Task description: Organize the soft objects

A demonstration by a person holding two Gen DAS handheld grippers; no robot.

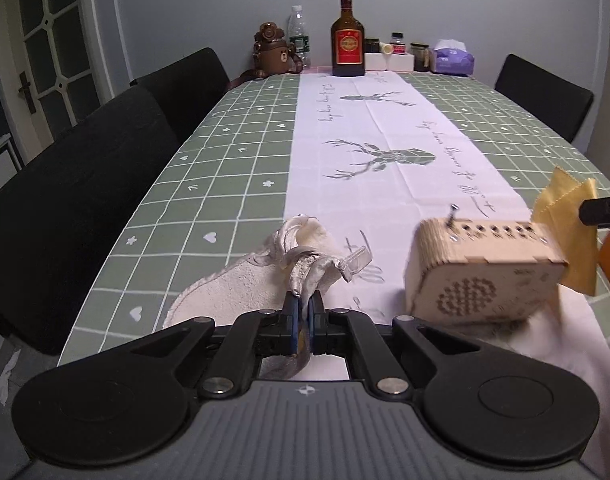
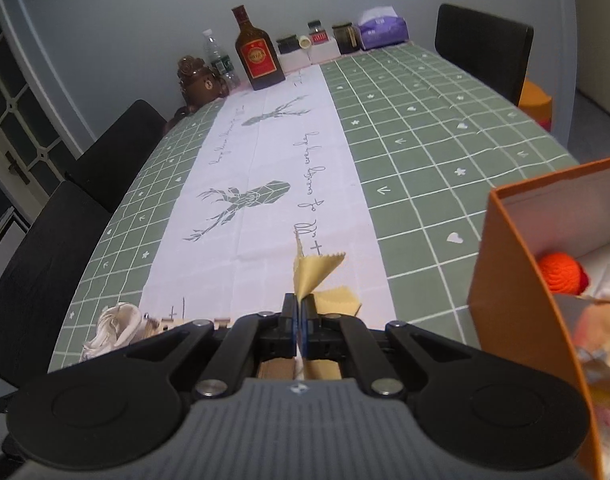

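Right of the right gripper point(image 2: 299, 312), close by, stands the orange box point(image 2: 505, 264), open top; that gripper is clamped on the yellow cloth point(image 2: 317, 270); left gripper point(image 1: 303, 312), farther off, pinches the ribbon point(image 1: 305, 268) of the cream pouch point(image 1: 233, 288)

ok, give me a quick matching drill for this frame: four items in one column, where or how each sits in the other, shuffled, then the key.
Items
1. yellow cloth
2. cream ribbon pouch
3. orange yarn ball
4. wooden perforated box

Places or states
A. inside the orange box
B. pinched in the right gripper
C. on the tablecloth, gripped by neither
D. ribbon pinched in the left gripper

Pairs: 1-B, 2-D, 3-A, 4-C
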